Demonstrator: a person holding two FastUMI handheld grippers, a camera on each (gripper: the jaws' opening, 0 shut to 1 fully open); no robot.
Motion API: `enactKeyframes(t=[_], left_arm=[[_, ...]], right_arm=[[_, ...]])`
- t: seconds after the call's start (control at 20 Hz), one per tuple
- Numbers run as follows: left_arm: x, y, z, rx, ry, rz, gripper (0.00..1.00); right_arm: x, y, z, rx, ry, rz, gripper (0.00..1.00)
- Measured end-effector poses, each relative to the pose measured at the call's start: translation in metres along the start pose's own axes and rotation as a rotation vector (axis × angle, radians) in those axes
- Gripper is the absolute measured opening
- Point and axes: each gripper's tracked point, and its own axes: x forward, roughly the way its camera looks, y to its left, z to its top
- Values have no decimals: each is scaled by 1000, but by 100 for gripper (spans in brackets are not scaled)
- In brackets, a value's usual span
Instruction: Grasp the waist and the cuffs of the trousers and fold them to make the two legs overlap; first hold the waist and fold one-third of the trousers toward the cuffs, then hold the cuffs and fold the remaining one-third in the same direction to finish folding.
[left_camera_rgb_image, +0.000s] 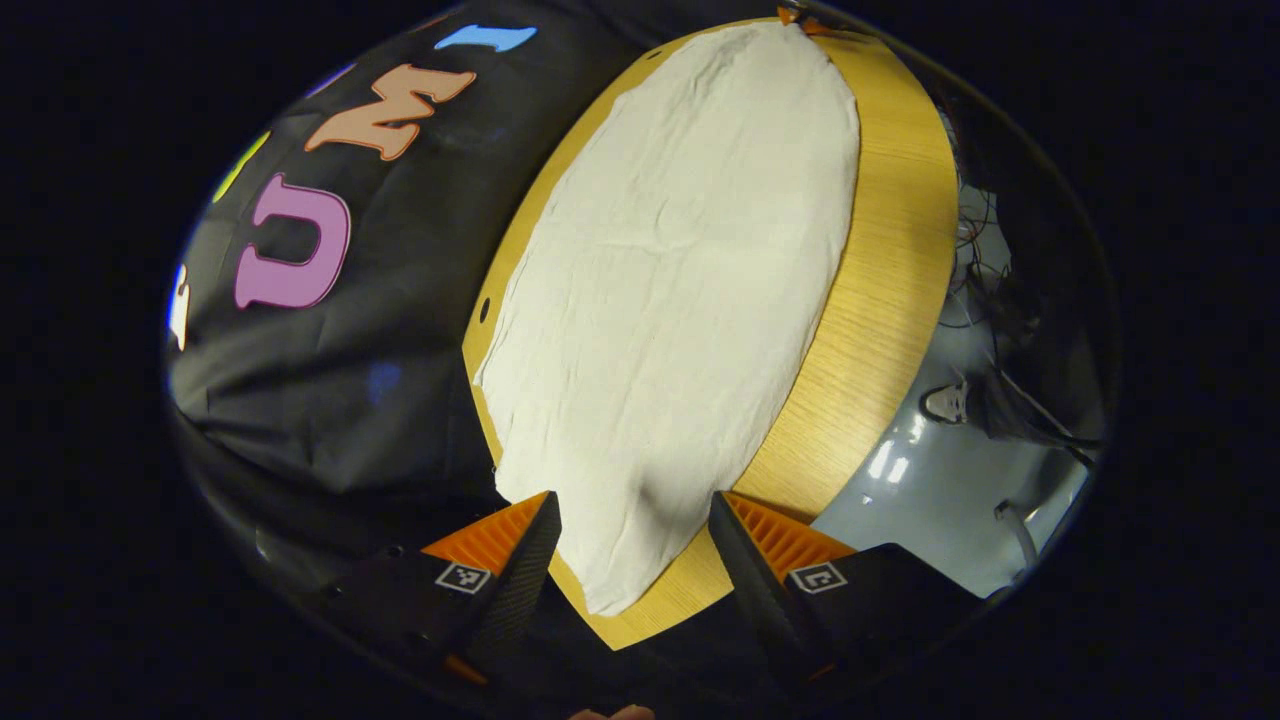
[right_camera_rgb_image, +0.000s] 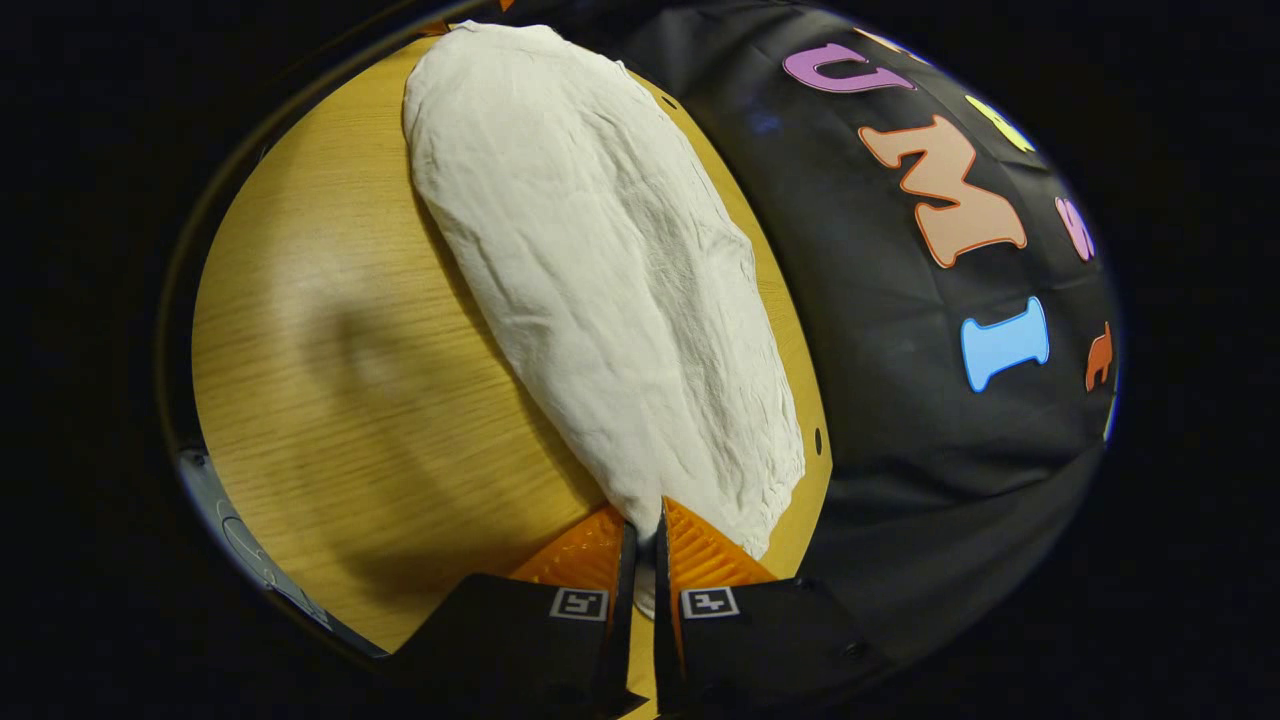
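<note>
the white trousers (left_camera_rgb_image: 670, 300) lie flat on the wooden table (left_camera_rgb_image: 890, 280), long axis running from 6 toward 12 o'clock in the left gripper view; the left gripper (left_camera_rgb_image: 635, 520) stands apart over the near end; the right gripper (right_camera_rgb_image: 640, 530) is clamped on the trousers' near edge at 6 o'clock.

Opposite ends (close, low) facing shared trousers (left_camera_rgb_image: 670, 300).

No readable words or numbers, only small square coded markers (right_camera_rgb_image: 579, 603) on the claw housings
</note>
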Motion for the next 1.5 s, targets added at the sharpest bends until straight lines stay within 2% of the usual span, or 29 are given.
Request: enactKeyframes(t=[0.15, 0.2, 0.35, 0.4, 0.45, 0.55, 0.75, 0.8, 0.85, 0.9, 0.95, 1.25, 1.5], left_arm=[[10, 4, 5, 56, -10, -10, 89], [13, 7, 5, 64, -13, -8, 84], [26, 15, 8, 80, -9, -3, 77], [27, 16, 9, 88, -7, -4, 76], [28, 16, 10, 96, -7, -4, 73], [30, 15, 11, 116, 0, -10, 65], [33, 5, 10, 100, 20, -46, 39], [33, 3, 10, 88, 27, -58, 29], [34, -1, 9, 77, 35, -68, 23], [33, -2, 9, 70, 42, -69, 9], [33, -2, 9, 71, 43, -63, 3], [35, 1, 4, 75, 80, -58, 0], [28, 17, 7, 21, 93, -26, 0]], right_arm=[[1, 0, -2, 4, 1, -7, 13], [1, 0, -1, 4, 2, -9, 13], [1, 1, -1, 0, 4, -18, 13], [1, 1, -1, 0, 5, -20, 16], [1, 1, -1, 0, 6, -22, 13], [0, 1, -2, 0, 7, -24, 13], [0, 1, -1, 4, 9, -24, 13], [0, 1, -2, 6, 9, -23, 13], [0, 1, -2, 7, 8, -22, 13], [0, 1, -1, 8, 7, -20, 13], [0, 1, -2, 8, 6, -19, 13], [-1, -1, -5, 15, 15, 13, 13], [-9, -34, 7, 5, -20, -45, 13]])
